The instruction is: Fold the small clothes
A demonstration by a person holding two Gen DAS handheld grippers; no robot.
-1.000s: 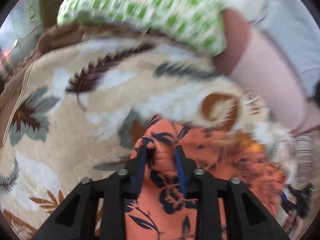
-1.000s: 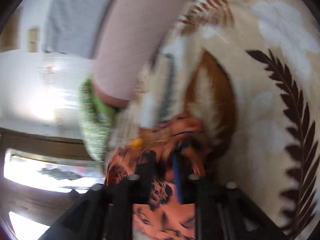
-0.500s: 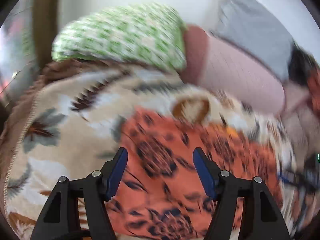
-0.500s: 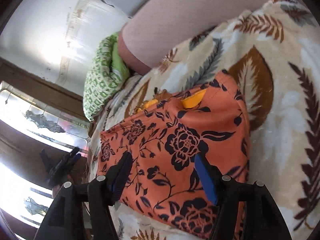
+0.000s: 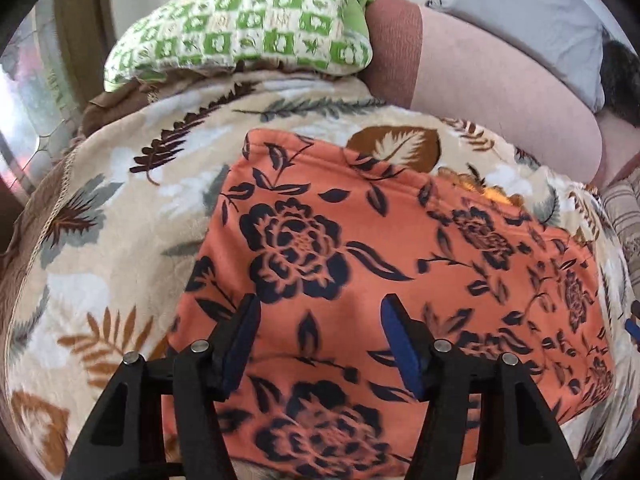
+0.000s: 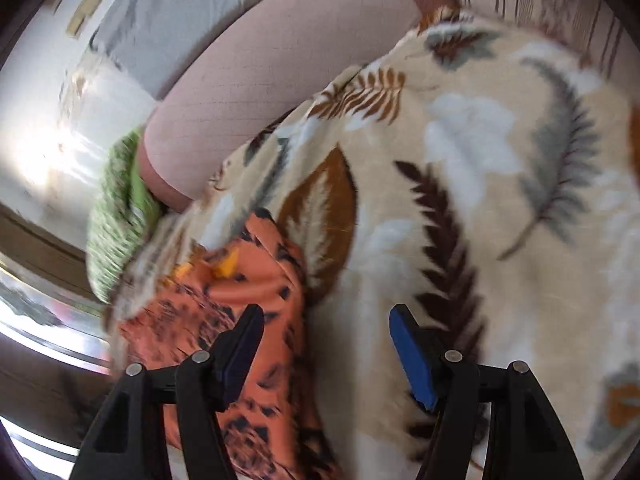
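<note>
An orange garment with dark blue flowers (image 5: pixel 360 264) lies flat and folded on a beige leaf-print blanket (image 5: pixel 120 208). My left gripper (image 5: pixel 318 320) is open and empty, held just above the garment's near part. In the right wrist view the garment (image 6: pixel 248 312) lies at the lower left. My right gripper (image 6: pixel 326 332) is open and empty, with its left finger over the garment's right edge and its right finger over the blanket (image 6: pixel 500 184).
A green and white checked pillow (image 5: pixel 248 28) lies at the far edge of the blanket. A pink bolster (image 5: pixel 492 80) and a grey pillow (image 5: pixel 532 12) lie behind it. A striped cushion (image 5: pixel 624 216) sits at the right. A window (image 6: pixel 36 320) is at the left.
Both grippers were shut on the orange garment a second ago. They have opened, let it go and pulled back. The garment now lies flat; the right gripper has swung right.
</note>
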